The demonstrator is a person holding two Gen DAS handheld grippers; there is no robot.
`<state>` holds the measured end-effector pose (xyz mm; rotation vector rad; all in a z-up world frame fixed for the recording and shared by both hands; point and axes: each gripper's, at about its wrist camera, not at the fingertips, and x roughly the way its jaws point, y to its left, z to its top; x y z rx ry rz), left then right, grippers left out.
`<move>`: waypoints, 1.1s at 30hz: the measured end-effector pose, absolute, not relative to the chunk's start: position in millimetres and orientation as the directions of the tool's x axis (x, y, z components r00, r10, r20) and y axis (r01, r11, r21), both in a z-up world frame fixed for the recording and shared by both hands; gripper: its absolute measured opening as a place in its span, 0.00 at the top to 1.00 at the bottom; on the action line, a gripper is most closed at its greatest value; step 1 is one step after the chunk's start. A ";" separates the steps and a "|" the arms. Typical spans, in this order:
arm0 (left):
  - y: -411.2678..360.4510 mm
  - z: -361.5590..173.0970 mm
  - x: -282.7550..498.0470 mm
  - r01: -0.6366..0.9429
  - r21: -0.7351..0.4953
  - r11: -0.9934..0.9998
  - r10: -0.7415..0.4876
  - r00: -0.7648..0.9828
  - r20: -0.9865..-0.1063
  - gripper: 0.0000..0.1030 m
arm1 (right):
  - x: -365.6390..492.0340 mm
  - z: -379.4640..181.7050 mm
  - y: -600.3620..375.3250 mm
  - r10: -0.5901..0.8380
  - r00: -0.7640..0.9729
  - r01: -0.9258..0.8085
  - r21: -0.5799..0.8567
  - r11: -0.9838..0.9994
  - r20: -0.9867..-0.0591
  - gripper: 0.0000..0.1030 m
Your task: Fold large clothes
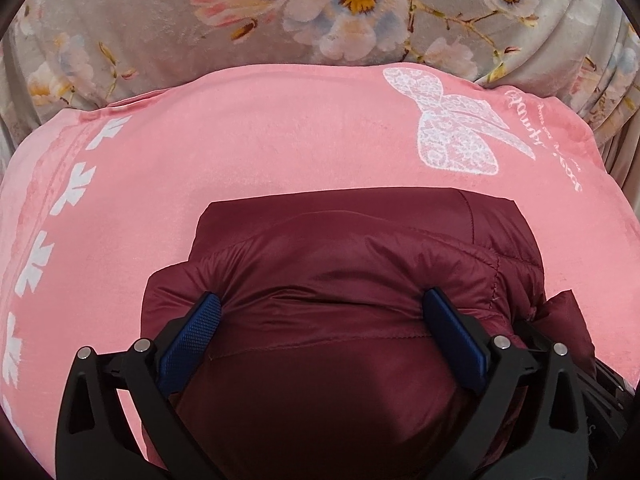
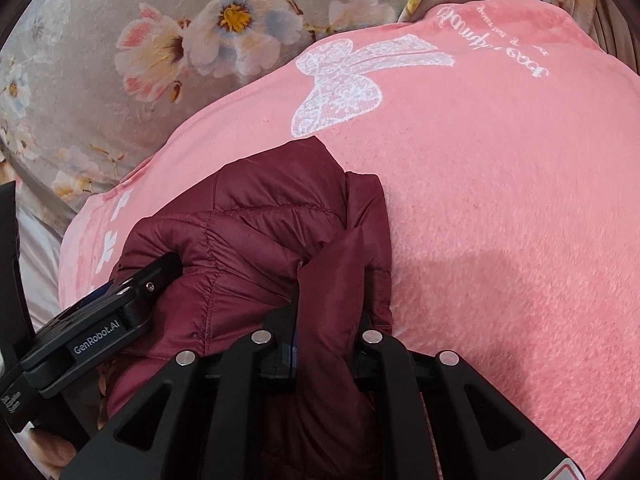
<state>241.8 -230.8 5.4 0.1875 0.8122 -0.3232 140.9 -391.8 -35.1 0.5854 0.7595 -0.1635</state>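
Note:
A maroon quilted jacket (image 1: 360, 248) lies bundled on a pink blanket (image 1: 240, 152). My left gripper (image 1: 326, 308) has its blue-padded fingers (image 1: 192, 332) spread wide around a thick fold of the jacket, pressing into both sides of it. In the right wrist view the jacket (image 2: 260, 216) lies at lower left. My right gripper (image 2: 328, 320) is shut on a bunched fold of the jacket, its fingertips buried in the fabric. The left gripper's body (image 2: 100, 328) shows at lower left, against the jacket.
The pink blanket (image 2: 500, 200) has a white bow print (image 2: 344, 88) and white lettering. Behind it lies a grey floral cover (image 1: 160, 20), also in the right wrist view (image 2: 100, 40). The bed's edge falls away at the far right (image 1: 616, 152).

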 end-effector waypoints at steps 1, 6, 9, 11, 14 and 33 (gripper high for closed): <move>-231.3 4.6 241.6 0.353 0.043 0.935 -0.210 0.646 -0.734 0.04 | 140.5 -35.6 -392.7 0.071 0.725 0.344 0.449 0.825 -0.685 0.93; -232.7 1.4 240.8 0.350 0.050 0.935 -0.209 0.662 -0.720 0.04 | 140.5 -35.6 -394.3 0.084 0.731 0.340 0.469 0.815 -0.677 0.93; -232.3 0.1 241.3 0.353 0.045 0.935 -0.218 0.667 -0.712 0.04 | 139.4 -37.0 -397.4 0.101 0.737 0.335 0.492 0.804 -0.668 0.93; -231.9 -0.8 241.8 0.355 0.040 0.934 -0.224 0.670 -0.707 0.04 | 139.4 -38.6 -399.9 0.118 0.741 0.330 0.511 0.794 -0.661 0.93; -233.3 -2.1 243.6 0.354 0.041 0.934 -0.225 0.673 -0.705 0.04 | 138.0 -42.7 -406.7 0.155 0.754 0.319 0.562 0.763 -0.638 0.92; -182.5 29.5 167.7 0.306 0.039 0.951 -0.176 0.642 -0.746 0.05 | 47.8 32.0 -346.5 -0.070 0.743 0.301 0.239 0.923 -0.665 0.97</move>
